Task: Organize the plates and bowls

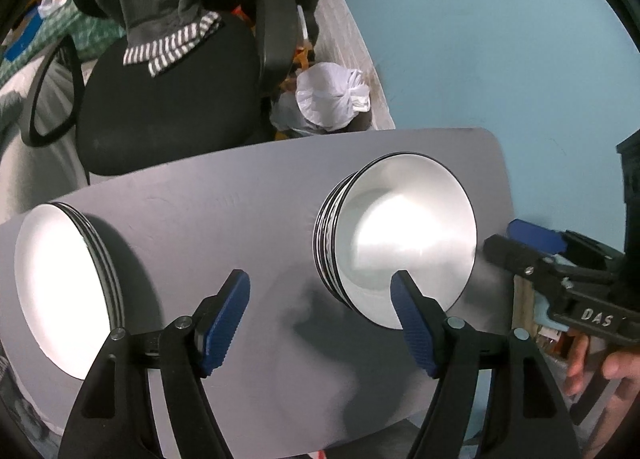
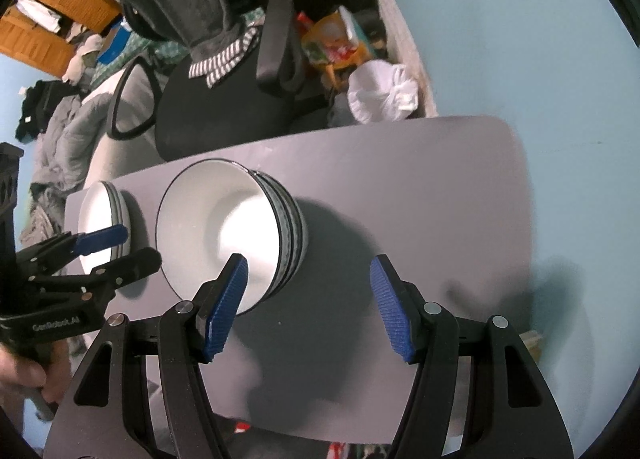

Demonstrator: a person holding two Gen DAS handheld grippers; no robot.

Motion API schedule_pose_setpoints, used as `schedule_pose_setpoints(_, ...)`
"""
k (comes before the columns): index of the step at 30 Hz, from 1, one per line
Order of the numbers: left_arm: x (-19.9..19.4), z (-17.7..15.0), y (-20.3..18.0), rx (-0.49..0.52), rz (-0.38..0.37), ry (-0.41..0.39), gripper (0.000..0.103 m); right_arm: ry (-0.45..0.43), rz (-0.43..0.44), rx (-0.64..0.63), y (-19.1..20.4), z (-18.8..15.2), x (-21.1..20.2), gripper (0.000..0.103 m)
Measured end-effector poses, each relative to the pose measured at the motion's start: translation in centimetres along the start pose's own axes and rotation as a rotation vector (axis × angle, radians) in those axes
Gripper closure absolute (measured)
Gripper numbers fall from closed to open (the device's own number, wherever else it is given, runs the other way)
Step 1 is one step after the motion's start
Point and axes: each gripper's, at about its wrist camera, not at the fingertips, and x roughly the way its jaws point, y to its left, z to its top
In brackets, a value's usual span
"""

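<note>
Nearest the cameras, the left gripper (image 1: 320, 315) and right gripper (image 2: 308, 299) hang over the grey worktop (image 1: 224, 195) with jaws well apart, holding and touching nothing. Beyond them, the bowl stack (image 1: 404, 235) and plate stack (image 1: 60, 291) stand apart; I'd straddle one rim squarely before closing.

The bowls (image 1: 404, 235) and plates (image 1: 60, 291) look glossy white ceramic with dark rims. The worktop (image 1: 224, 203) is matt grey. Gripper pads (image 2: 226, 307) are ribbed blue plastic.
</note>
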Motion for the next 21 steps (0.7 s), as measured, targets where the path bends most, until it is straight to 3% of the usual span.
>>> schedule_pose_setpoints(7,2.2,1.1,0.8,-0.033,-0.032,0.043,0.027,0.06,0.044,0.019,-0.1,1.3,3.0,0.039)
schedule_pose_setpoints(21,5.3,2.3,1.6,-0.051,-0.044,0.071,0.027,0.084,0.096,0.019,-0.4,2.0,6.3,0.039)
